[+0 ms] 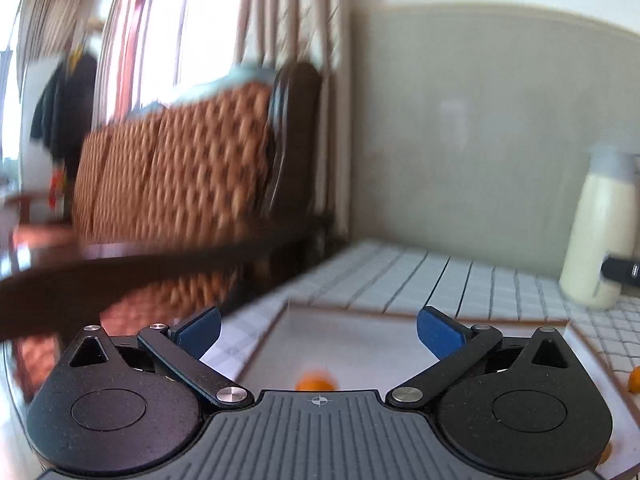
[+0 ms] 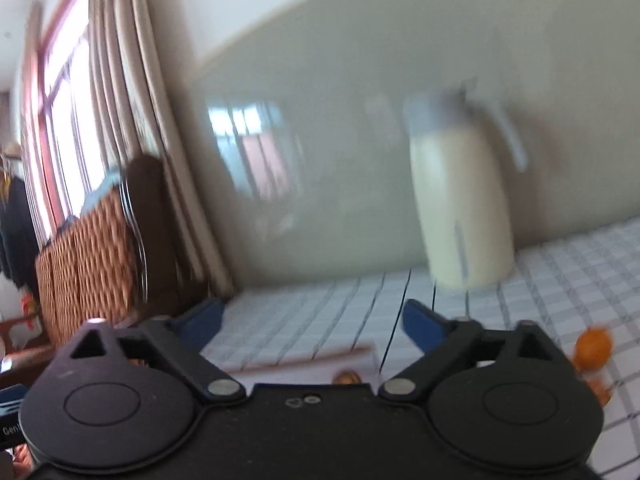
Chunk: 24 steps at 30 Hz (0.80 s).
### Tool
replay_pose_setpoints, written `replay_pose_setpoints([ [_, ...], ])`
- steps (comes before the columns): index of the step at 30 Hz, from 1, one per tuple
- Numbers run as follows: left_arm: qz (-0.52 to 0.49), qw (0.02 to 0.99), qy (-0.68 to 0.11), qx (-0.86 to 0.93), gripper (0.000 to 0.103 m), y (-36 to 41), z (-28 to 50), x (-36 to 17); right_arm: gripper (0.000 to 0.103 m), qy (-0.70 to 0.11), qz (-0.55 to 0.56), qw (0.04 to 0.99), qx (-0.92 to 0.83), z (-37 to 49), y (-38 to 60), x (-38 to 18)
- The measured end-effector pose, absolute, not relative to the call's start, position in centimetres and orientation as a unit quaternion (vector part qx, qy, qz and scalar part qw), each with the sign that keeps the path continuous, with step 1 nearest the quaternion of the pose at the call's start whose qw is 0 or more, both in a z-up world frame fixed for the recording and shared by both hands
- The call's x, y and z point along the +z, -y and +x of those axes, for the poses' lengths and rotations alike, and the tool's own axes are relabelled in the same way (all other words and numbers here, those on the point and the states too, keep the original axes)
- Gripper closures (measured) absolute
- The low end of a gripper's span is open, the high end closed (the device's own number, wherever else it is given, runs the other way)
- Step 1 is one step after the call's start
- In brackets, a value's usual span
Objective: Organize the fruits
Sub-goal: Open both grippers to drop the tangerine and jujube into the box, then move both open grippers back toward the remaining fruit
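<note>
The left gripper point(image 1: 318, 334) has its two blue pads spread wide apart, and nothing is between them — it holds nothing. The right gripper point(image 2: 312, 322) is spread just as wide and is empty too. Both pictures are blurry.

Under the left gripper sits a flat tray point(image 1: 280, 320) with a thin wooden rim, lying on a blue-and-white checked cloth point(image 1: 440, 280). Inside the tray, close to the gripper's body and about midway between the pads, is one small orange fruit point(image 1: 316, 380). It is partly hidden, and nothing touches it.

More orange fruit point(image 1: 634, 380) lies outside the tray, on the cloth at the right edge of the left wrist view.

In the right wrist view, a round orange fruit point(image 2: 594, 346) rests on the cloth to the right of the gripper, well outside its pads. A smaller brownish piece point(image 2: 348, 378) peeks out just above the gripper's body, near the tray's rim point(image 2: 320, 356) — too blurry to tell what it is.

A tall cream jug point(image 2: 464, 200) with a grey lid stands at the far side of the cloth, by the wall.
</note>
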<state>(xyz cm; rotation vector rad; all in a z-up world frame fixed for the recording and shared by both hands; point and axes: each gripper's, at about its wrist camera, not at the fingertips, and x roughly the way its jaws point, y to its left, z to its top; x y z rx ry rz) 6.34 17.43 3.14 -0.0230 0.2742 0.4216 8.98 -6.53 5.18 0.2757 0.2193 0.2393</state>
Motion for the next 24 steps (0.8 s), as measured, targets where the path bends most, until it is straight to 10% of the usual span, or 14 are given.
replay_pose_setpoints([
  [24, 0.031, 0.970, -0.096, 0.222, 0.000, -14.8, 3.3, 4.3, 0.006, -0.059, 0.074, 0.982, 0.163, 4.6, 8.3, 6.5],
])
